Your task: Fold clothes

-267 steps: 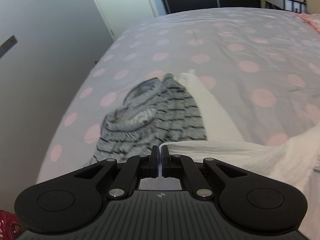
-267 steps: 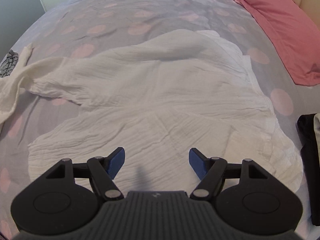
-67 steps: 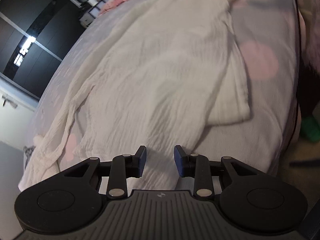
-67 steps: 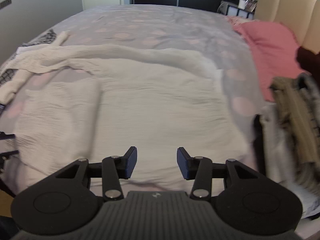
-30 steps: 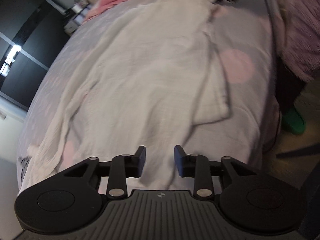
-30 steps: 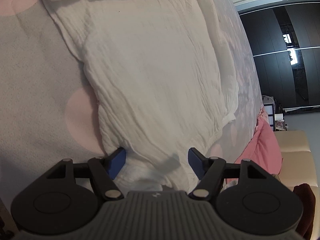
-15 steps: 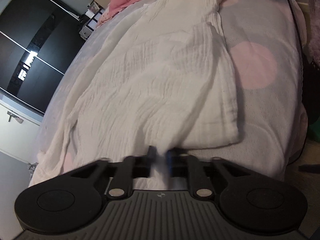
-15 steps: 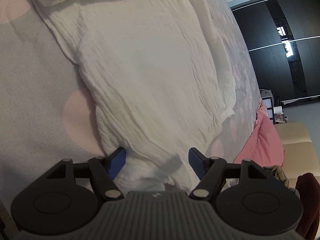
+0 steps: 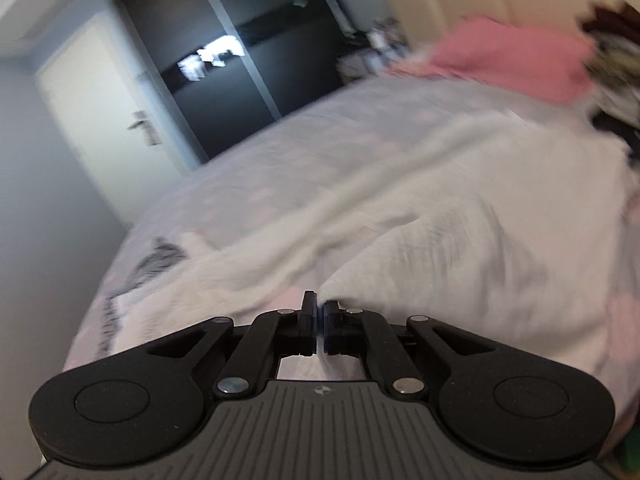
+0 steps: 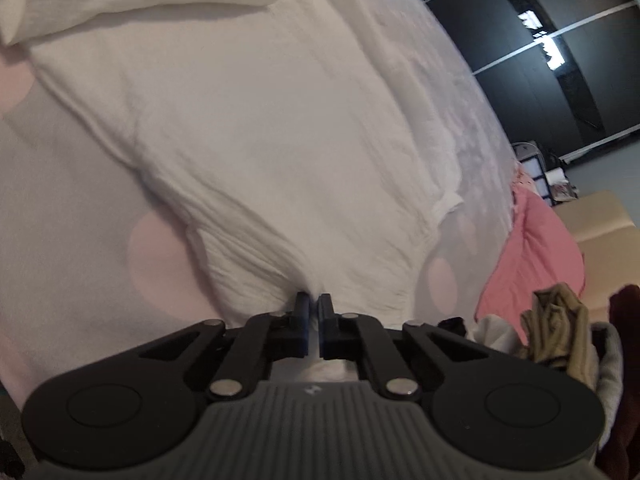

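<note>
A white crinkled garment (image 10: 256,128) lies spread on the grey bedspread with pink dots (image 10: 72,216). My right gripper (image 10: 313,304) is shut on the garment's near edge, and the cloth bunches into the jaws. In the left wrist view the same white garment (image 9: 460,240) is blurred. My left gripper (image 9: 318,306) is shut on another corner of it and lifts it off the bed (image 9: 280,176).
A grey striped garment (image 9: 156,260) lies at the bed's left edge. A pink pillow (image 10: 536,252) and a pile of other clothes (image 10: 560,328) lie to the right. A dark wardrobe (image 9: 248,48) and a white door (image 9: 100,92) stand behind the bed.
Both grippers have closed on the white garment's edge. The left gripper has swung and lifted, so its view now looks across the bed toward the wardrobe.
</note>
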The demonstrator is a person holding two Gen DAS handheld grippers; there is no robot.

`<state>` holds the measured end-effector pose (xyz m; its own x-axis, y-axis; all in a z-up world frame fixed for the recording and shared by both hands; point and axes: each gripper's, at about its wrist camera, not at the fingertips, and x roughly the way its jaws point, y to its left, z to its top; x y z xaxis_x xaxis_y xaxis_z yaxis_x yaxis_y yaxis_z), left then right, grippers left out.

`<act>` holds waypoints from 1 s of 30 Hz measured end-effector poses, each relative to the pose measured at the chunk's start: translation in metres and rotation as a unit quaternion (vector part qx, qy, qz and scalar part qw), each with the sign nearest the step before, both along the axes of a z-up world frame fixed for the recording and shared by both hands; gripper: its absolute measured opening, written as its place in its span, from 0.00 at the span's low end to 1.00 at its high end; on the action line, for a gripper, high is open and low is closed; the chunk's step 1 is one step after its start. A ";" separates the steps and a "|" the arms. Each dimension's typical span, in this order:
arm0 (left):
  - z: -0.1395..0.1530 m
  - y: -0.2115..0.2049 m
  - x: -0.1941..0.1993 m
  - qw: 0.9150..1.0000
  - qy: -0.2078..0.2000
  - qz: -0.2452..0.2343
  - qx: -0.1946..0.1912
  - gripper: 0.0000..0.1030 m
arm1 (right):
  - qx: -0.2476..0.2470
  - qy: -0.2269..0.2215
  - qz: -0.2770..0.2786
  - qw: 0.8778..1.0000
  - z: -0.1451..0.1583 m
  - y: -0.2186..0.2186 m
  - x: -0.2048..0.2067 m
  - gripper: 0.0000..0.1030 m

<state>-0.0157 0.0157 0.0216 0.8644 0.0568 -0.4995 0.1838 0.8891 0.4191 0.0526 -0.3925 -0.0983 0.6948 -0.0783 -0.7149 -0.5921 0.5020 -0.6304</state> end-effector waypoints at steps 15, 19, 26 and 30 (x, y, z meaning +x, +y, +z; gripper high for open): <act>0.101 0.118 -0.017 0.979 -0.109 0.171 -0.015 0.01 | -0.084 0.005 0.110 0.990 -0.015 0.010 -0.031 0.52; 0.100 0.117 -0.020 0.978 -0.120 0.172 -0.014 0.01 | -0.082 0.003 0.144 0.986 -0.018 0.024 -0.028 0.75; 0.102 0.120 -0.024 0.976 -0.131 0.174 -0.009 0.01 | -0.065 0.005 0.095 0.993 -0.019 0.029 -0.002 0.13; 0.106 0.124 -0.030 0.974 -0.142 0.178 -0.013 0.01 | -0.025 -0.015 0.044 0.999 0.007 0.019 0.001 0.10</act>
